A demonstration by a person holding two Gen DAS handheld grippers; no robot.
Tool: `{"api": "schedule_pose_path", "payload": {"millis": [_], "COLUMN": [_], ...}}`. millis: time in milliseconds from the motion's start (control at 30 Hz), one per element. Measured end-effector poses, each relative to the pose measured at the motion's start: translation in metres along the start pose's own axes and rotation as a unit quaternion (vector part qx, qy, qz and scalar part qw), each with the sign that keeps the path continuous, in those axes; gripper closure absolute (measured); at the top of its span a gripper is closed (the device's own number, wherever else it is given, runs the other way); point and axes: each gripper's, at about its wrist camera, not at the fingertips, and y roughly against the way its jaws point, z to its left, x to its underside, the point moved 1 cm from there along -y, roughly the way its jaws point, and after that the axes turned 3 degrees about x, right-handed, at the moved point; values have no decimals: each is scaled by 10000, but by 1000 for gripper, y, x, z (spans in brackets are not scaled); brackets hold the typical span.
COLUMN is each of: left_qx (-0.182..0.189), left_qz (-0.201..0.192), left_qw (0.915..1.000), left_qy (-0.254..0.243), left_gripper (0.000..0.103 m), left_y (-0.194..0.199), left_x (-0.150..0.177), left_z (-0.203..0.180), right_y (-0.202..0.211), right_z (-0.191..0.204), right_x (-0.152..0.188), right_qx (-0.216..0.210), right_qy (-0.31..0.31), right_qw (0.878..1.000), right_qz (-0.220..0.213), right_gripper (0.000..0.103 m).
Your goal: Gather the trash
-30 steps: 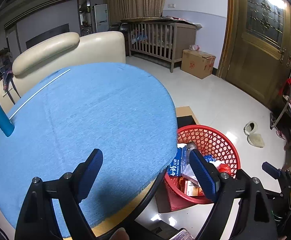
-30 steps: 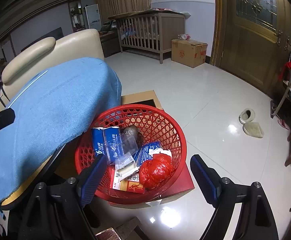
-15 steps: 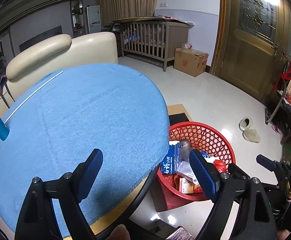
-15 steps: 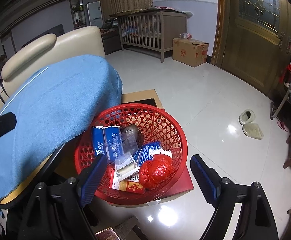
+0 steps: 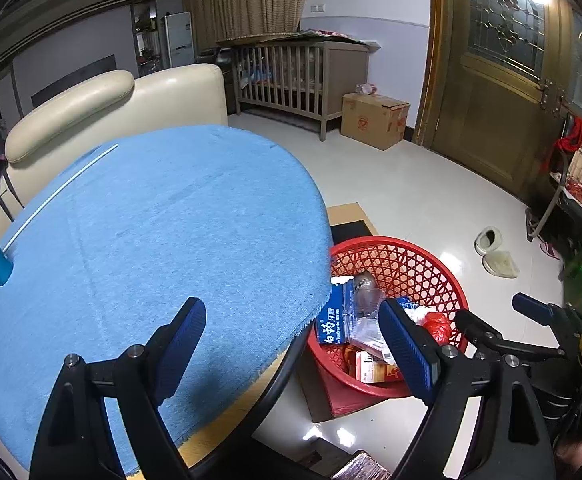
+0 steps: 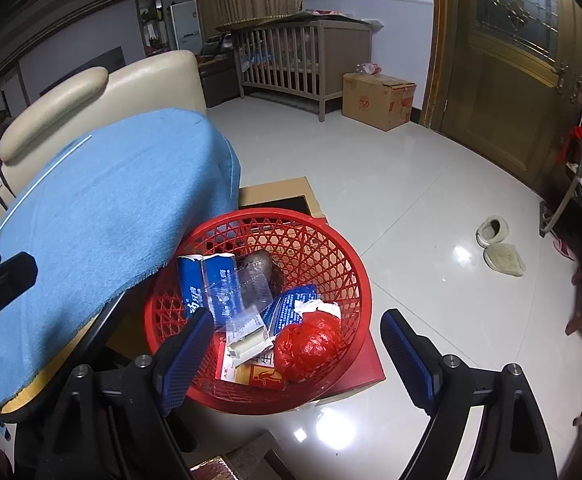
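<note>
Red plastic lattice basket (image 6: 343, 280), round, stood on a flat red box (image 6: 371, 364) on the glossy tiled floor, just beside the round table's (image 5: 227, 412) near edge. It held a blue toothpaste carton (image 6: 207, 280), a crumpled red plastic bag (image 6: 307, 344) and clear wrappers. Blue felt-like cloth (image 5: 151, 248) covered the tabletop. Left gripper (image 5: 291, 344) and right gripper (image 6: 295, 354): both spread wide, holding nothing.

Round table (image 5: 227, 408) under blue cloth (image 5: 163, 240), thin white stick (image 5: 61, 192) near its far edge
</note>
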Motion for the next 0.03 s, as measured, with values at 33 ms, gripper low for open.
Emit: {"api": "schedule_pose_path", "payload": {"millis": [33], "left_qx": [29], "left_qz": [41], "left_qw": [10000], "left_qy": [12], "left_gripper": [15], "left_y": [-2], "left_x": [1], "left_z": [1], "right_y": [-1], "right_z": [0], "right_x": [0], "right_qx": [9], "right_qy": [5], "right_qw": [10000], "right_qz": [15], "right_gripper": [15]}}
